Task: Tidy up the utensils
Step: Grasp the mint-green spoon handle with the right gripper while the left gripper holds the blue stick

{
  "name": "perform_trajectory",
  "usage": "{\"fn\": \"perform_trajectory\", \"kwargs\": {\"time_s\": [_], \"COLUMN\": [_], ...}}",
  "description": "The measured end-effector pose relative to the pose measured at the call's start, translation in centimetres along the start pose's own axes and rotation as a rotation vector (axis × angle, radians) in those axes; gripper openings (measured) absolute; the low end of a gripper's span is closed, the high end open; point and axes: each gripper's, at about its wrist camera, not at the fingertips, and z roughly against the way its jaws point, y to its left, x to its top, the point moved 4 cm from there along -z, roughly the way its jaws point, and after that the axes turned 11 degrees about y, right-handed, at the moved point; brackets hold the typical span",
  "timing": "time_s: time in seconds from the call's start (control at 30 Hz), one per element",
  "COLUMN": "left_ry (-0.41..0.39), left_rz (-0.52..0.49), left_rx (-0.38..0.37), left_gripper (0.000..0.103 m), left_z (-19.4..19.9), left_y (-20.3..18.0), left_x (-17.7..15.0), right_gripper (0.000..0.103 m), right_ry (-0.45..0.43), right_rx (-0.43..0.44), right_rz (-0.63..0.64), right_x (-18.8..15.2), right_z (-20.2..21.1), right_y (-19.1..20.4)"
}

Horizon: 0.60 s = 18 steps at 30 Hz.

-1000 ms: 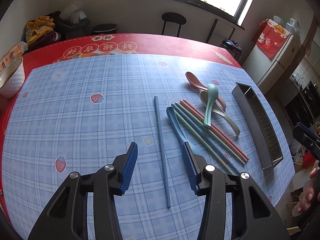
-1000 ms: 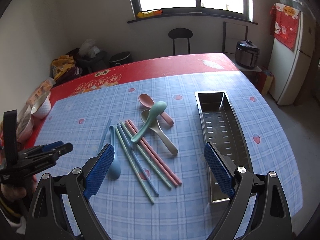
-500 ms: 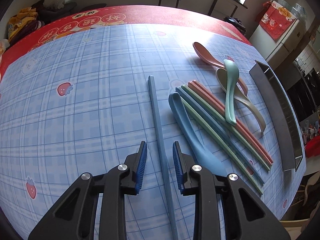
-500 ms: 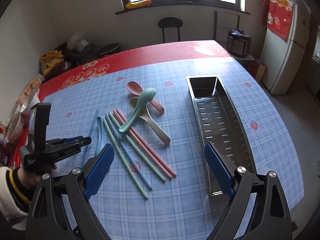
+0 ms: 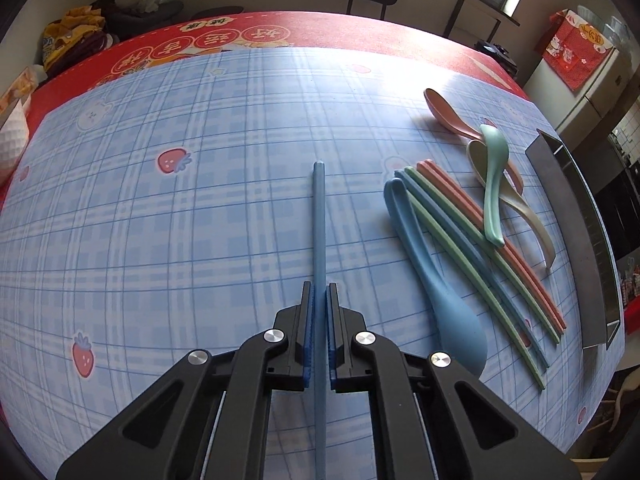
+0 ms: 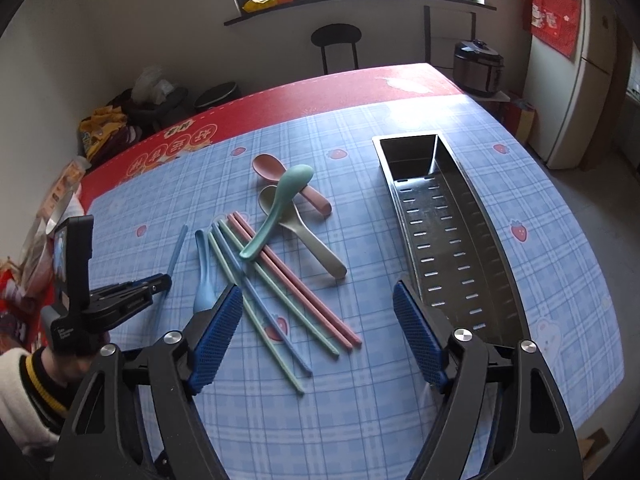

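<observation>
**Left gripper clamping the lone blue chopstick**

While the left wrist view is showing the grip up close, the right wrist view is giving the wider layout. In the left view the left gripper (image 5: 319,300) is clenching the single blue chopstick (image 5: 319,216), pads pressed on both sides, the stick lying flat on the blue checked tablecloth (image 5: 180,220) and pointing away from the camera. Its near end is running under the gripper body and getting cut off at the frame bottom.

Right view is showing what the left misses: the inside of the metal tray (image 6: 448,232), slotted floor, nothing visible in it; the left view is catching only its outer wall. It is also showing the person's hand and cream sleeve (image 6: 16,384) holding the left gripper (image 6: 162,280), though contact with the chopstick is hard to make out there.

Right gripper (image 6: 318,336) is hanging above the cloth, jaws wide and just been closing a little, nothing between the pads.

Remaining chopsticks (image 6: 276,280) (blue, green, pink) are lying side by side near the blue spoon (image 6: 204,276). Teal spoon (image 6: 280,208) is resting across the beige spoon (image 6: 308,240) and pink spoon (image 6: 272,168).
</observation>
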Motion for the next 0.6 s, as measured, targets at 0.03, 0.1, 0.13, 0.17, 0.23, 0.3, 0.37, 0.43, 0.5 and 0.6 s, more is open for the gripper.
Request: {"fn": "perform_trajectory", "kwargs": {"time_s": [0.03,0.1,0.13,0.17,0.23,0.3,0.37,0.43,0.5,0.6], "left_ry": [0.003,0.004,0.004,0.003,0.002,0.001,-0.004,-0.009,-0.01,-0.022], "left_rz": [0.015,0.043,0.056,0.067,0.086,0.098,0.107,0.109,0.095,0.068], "left_rx": [0.008,0.023,0.027,0.025,0.024,0.032,0.025,0.02,0.026,0.049], "left_gripper": [0.006,0.006,0.006,0.006,0.006,0.006,0.007,0.008,0.008,0.008], "left_z": [0.2,0.5,0.7,0.8,1.1,1.4,1.6,1.6,1.7,1.7], "left_y": [0.6,1.8,2.3,2.9,3.9,4.8,5.4,5.8,5.8,5.5], "left_x": [-0.3,-0.9,-1.2,-1.5,-2.2,-2.6,-2.8,-2.8,-2.8,-3.0], "right_gripper": [0.069,0.062,0.058,0.056,0.048,0.045,0.042,0.039,0.037,0.037], "right_ry": [0.007,0.024,0.033,0.042,0.055,0.049,0.036,0.043,0.068,0.101], "right_rx": [0.014,0.039,0.054,0.071,0.104,0.126,0.142,0.164,0.175,0.184], "right_rz": [-0.008,-0.016,-0.02,-0.023,-0.03,-0.029,-0.029,-0.044,-0.066,-0.099], "right_x": [0.1,0.4,0.6,0.9,1.8,3.0,4.4,5.8,6.7,7.5], "right_z": [-0.3,-1.0,-1.4,-1.9,-3.0,-4.0,-5.1,-6.7,-8.7,-11.5], "right_y": [-0.1,-0.1,-0.1,0.0,0.4,0.9,1.6,2.2,2.8,3.5]}}
